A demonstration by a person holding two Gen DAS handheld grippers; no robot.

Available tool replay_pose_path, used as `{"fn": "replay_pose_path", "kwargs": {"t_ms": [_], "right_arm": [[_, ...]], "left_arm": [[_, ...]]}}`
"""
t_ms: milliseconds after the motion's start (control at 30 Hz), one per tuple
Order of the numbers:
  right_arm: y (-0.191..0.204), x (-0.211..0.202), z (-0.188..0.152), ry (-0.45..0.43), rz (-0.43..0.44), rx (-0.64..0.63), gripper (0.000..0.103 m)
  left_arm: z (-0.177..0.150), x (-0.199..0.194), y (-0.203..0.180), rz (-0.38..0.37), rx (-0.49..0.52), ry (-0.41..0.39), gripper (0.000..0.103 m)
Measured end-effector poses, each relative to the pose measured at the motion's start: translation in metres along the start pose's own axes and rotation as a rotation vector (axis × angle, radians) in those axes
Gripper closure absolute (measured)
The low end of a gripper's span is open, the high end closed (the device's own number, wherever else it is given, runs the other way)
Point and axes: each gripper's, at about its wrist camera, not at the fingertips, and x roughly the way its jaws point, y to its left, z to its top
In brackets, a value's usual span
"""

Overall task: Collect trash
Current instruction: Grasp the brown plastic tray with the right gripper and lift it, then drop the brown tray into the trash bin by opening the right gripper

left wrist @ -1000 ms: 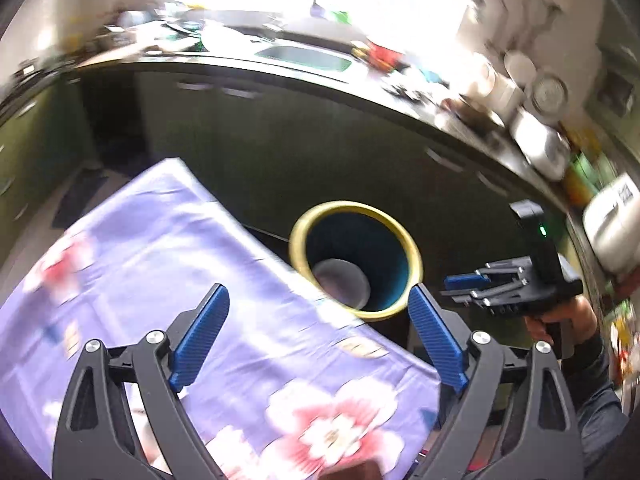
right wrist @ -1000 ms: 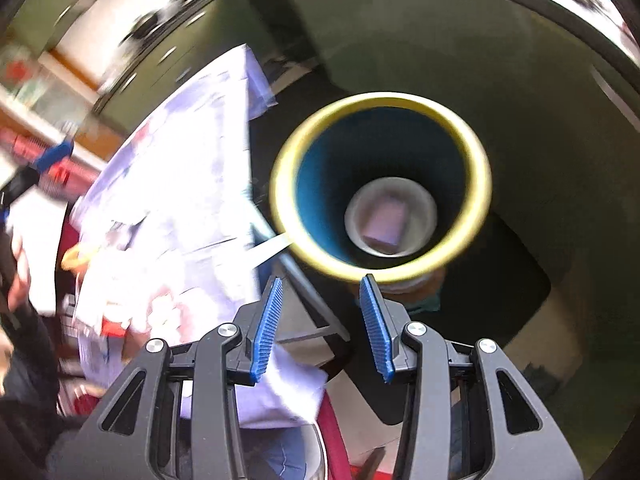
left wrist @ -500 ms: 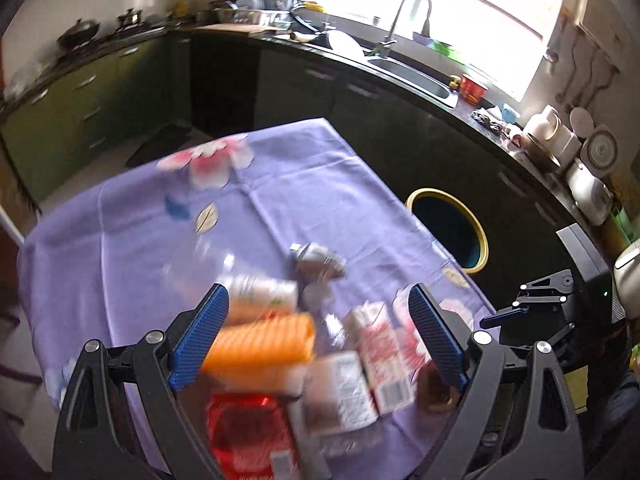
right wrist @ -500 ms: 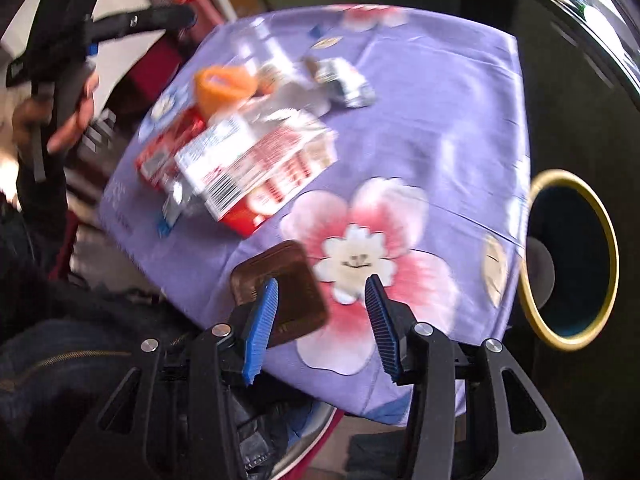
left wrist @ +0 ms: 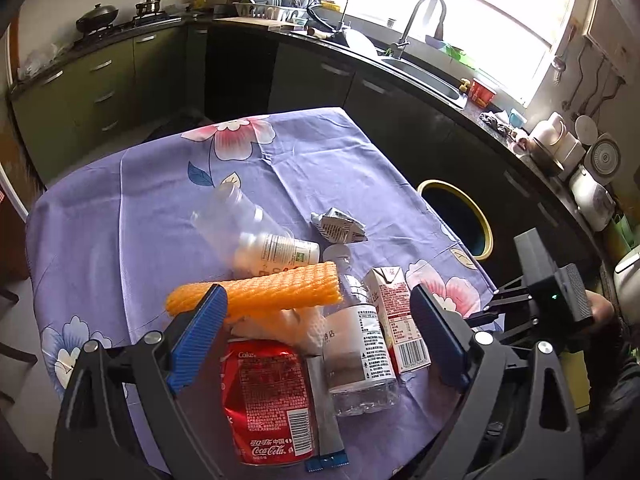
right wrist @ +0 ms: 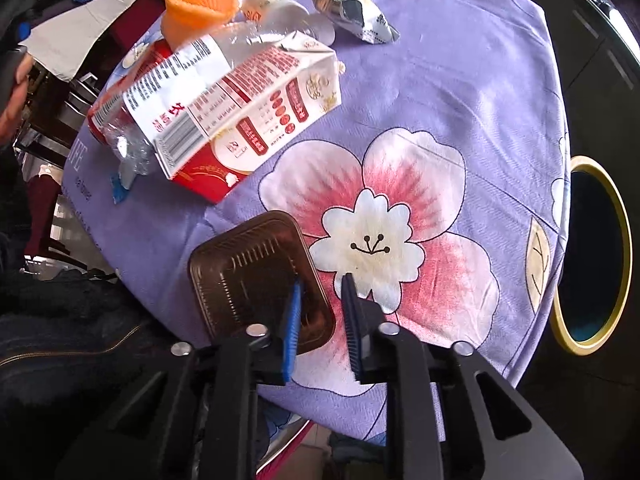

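One carton, one can — left tool wide (right tool closing over brown tray rim).

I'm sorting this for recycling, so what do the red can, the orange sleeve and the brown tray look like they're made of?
The red can looks like thin painted metal, likely aluminium: glossy printed skin with a dented side. The orange sleeve looks like soft foam netting: matte, with a ribbed mesh texture. The brown tray looks like thin moulded plastic: shiny, slightly see-through, with pressed ribs, though that is less certain.

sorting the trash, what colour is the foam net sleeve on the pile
Orange; the foam net sleeve shows best in the left wrist view.
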Motion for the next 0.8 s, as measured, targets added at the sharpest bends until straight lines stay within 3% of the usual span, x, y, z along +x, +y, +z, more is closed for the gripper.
{"fn": "replay_pose_path", "kwargs": {"t_ms": [100,433,633,800], "right_arm": [[0.003,0.006,0.0,0.002,0.004,-0.001,0.096],[-0.03,-0.037,-0.015,-0.138,-0.024,0.142,0.097],[-0.11,-0.083,-0.029,-0.248,-0.114,0.365,0.097],[-0.207,-0.075,-0.041,-0.213,-0.184,0.596,0.097]], "left_arm": [[0.0,0.0,-0.004,-0.003,0.006,0.001,0.015],[0.002,0.003,-0.007,-0.001,0.014,0.012,0.015],[0.002,0.006,-0.017,-0.009,0.037,0.023,0.015],[0.004,0.01,-0.029,-0.014,0.059,0.032,0.015]]}}
